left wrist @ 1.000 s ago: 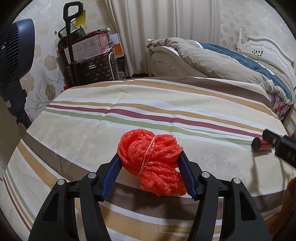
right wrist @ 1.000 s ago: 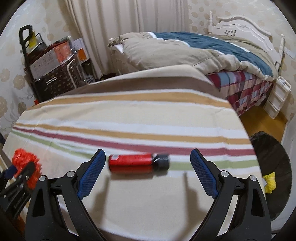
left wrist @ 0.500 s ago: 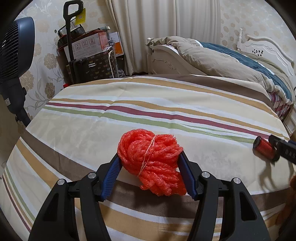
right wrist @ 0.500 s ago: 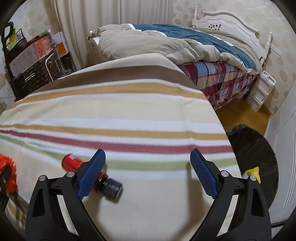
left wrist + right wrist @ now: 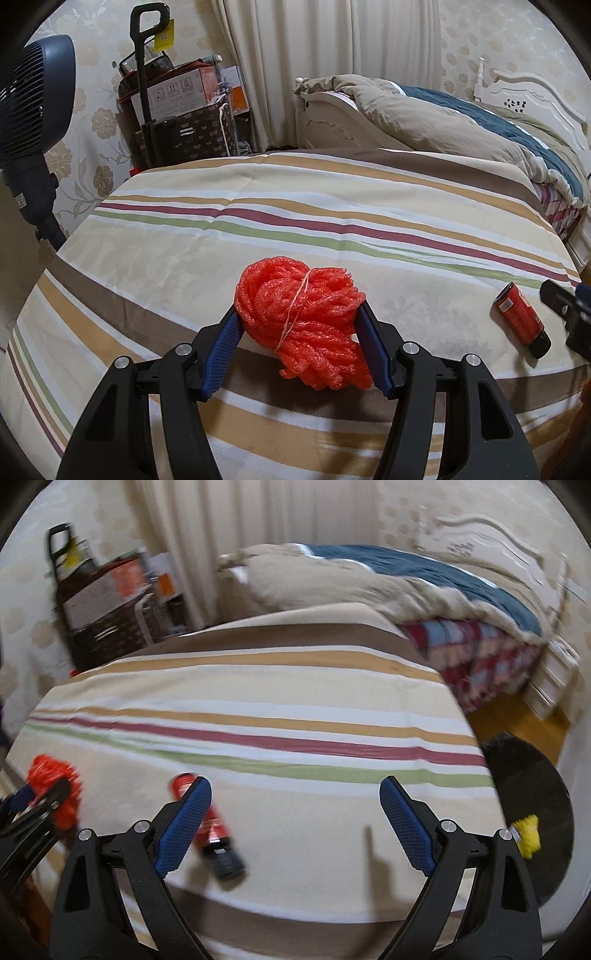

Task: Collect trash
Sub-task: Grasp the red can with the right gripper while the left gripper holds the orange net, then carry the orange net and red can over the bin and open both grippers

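A bundle of orange foam netting (image 5: 306, 325), tied with a thin string, rests on the striped tablecloth (image 5: 295, 221). My left gripper (image 5: 301, 317) is shut on it, both blue pads pressing its sides. The bundle also shows at the left edge of the right wrist view as orange netting (image 5: 51, 786). A red tube with a black cap (image 5: 214, 830) lies on the cloth just behind the left finger of my right gripper (image 5: 295, 790), which stands wide open with nothing between its fingers. In the left wrist view the red tube (image 5: 521, 317) lies at the far right.
A black trash bag (image 5: 532, 812) with a yellow scrap (image 5: 528, 834) stands on the floor right of the table. A bed (image 5: 461, 122) lies beyond the table. A fan (image 5: 29, 110) and a loaded cart (image 5: 177, 110) stand at the back left.
The right gripper swung right and then back left; the red tube has turned from crosswise to nearly lengthwise and now sits by its left finger. The left gripper has kept still on the bundle.
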Demonstrator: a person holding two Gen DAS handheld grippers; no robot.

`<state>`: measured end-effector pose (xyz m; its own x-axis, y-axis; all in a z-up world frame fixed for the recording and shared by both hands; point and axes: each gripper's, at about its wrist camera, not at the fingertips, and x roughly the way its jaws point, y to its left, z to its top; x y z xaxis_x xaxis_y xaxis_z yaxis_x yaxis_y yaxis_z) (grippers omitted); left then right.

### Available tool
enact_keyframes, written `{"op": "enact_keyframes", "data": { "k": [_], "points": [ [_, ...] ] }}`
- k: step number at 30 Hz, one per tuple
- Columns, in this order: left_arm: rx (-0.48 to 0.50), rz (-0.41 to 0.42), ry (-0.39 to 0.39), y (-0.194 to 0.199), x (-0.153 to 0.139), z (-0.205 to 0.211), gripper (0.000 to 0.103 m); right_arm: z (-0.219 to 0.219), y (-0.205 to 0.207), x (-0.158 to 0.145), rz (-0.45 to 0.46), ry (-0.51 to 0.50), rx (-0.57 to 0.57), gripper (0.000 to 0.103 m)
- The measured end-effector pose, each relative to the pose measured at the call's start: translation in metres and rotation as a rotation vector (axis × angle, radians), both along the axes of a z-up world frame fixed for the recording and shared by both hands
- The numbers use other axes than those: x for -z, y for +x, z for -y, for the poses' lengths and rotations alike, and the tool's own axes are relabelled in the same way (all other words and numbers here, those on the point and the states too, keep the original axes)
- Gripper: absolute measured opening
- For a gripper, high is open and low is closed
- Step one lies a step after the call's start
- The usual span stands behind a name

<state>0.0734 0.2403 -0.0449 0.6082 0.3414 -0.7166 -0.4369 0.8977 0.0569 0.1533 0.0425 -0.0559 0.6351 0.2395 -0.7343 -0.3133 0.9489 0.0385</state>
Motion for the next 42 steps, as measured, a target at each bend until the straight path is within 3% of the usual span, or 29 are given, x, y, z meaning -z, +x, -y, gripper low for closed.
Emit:
{"op": "enact_keyframes", "data": {
  "k": [4, 13, 17, 30, 42],
  "points": [
    [-0.011, -0.001, -0.009, -0.005, 0.000, -0.003, 0.061, -0.021, -0.012, 0.002, -0.001, -0.005, -0.097, 0.085],
    [-0.012, -0.001, -0.012, -0.007, 0.000, -0.005, 0.061, -0.047, -0.016, 0.014, -0.042, -0.060, -0.164, 0.050],
    [-0.012, -0.001, -0.013, -0.007, 0.000, -0.005, 0.061, -0.046, -0.016, 0.017, -0.063, -0.054, -0.170, 0.027],
    [0.035, 0.022, -0.016, -0.009, -0.002, 0.013, 0.060, -0.028, -0.022, 0.012, -0.058, -0.008, -0.132, 0.025],
    [0.156, 0.025, -0.013, -0.004, -0.002, 0.074, 0.060, 0.032, -0.036, 0.005, -0.044, 0.026, -0.038, 0.024]
  ]
}}
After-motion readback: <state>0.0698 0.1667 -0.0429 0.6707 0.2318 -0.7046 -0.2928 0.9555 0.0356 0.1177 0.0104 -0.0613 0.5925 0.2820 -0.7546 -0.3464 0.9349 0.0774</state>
